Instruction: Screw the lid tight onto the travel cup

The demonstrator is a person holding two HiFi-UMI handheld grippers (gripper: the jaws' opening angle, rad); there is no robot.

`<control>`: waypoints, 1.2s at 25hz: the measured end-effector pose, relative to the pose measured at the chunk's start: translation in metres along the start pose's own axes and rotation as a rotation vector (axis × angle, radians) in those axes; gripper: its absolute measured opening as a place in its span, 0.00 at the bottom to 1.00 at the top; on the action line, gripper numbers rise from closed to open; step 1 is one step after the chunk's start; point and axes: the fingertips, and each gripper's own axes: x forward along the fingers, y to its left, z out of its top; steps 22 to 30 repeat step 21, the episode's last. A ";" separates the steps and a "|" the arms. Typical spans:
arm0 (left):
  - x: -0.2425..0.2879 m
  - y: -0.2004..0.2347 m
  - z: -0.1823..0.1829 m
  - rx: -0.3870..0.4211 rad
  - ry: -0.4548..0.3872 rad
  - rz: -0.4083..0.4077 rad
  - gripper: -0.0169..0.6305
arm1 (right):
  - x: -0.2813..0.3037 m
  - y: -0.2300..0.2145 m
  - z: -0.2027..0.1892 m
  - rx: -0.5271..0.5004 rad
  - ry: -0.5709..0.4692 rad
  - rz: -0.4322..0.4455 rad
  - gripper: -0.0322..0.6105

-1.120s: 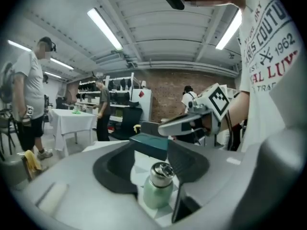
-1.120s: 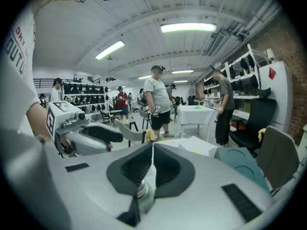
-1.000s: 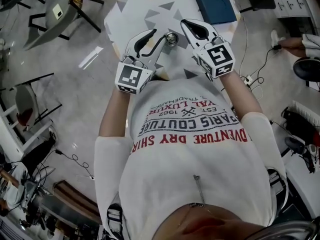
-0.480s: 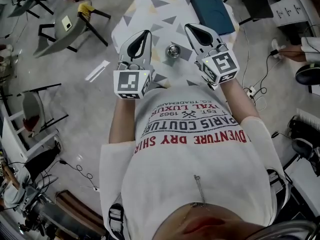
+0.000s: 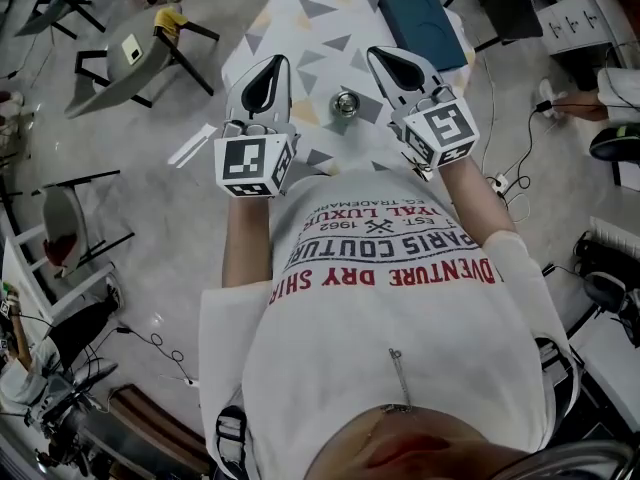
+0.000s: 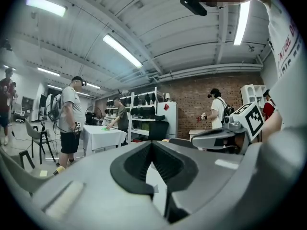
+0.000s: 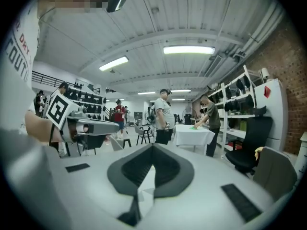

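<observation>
Holding left gripper [image 5: 268, 76] above the near left part of the triangle-patterned table [image 5: 300, 13]; its jaws are pressing together with nothing between them. Travel cup [image 5: 346, 102] is standing upright on the tabletop toward the near edge, roughly midway along it. It is sitting between the two grippers and touching neither, its shiny top facing up. Right gripper [image 5: 392, 63] is hovering above the near right part, jaws likewise closed and empty. Dark teal flat case [image 5: 425, 23] is lying at the far right corner.
</observation>
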 end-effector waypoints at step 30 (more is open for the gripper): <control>-0.004 -0.006 -0.002 -0.049 0.031 0.006 0.04 | -0.001 0.002 0.001 0.018 -0.006 -0.039 0.06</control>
